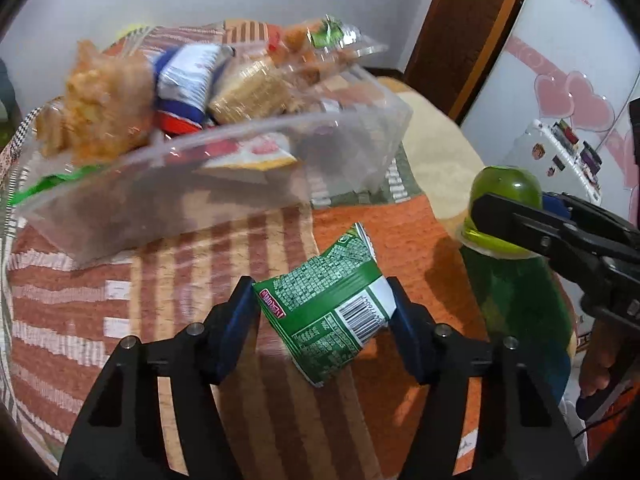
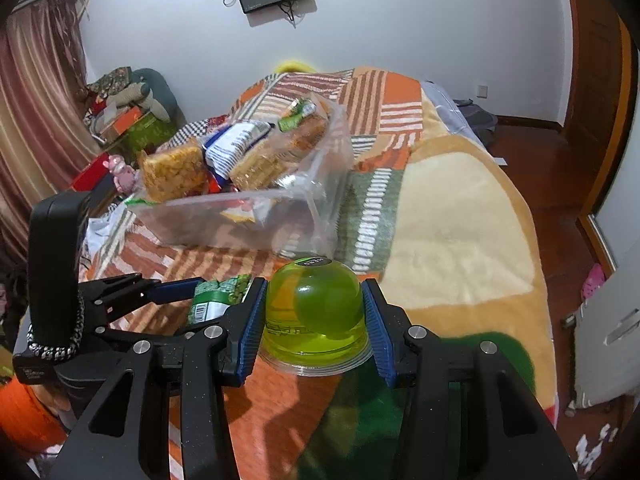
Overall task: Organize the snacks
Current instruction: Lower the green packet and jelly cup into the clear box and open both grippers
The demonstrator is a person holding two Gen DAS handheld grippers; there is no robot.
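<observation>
A green snack packet (image 1: 326, 312) is clamped in the left hand-held gripper (image 1: 322, 316), a green jelly cup (image 2: 316, 312) in the right hand-held gripper (image 2: 316, 320). Both are best carried level over the clear box (image 1: 280, 168) (already crowded) before being released

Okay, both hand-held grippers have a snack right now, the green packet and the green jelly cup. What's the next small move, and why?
Probably carry the green packet, clamped in the left hand-held gripper, forward over the clear plastic bin and release it. The bin already holds other snacks, sits just ahead, and is open on top. The green jelly cup in the right hand-held gripper can follow.
</observation>
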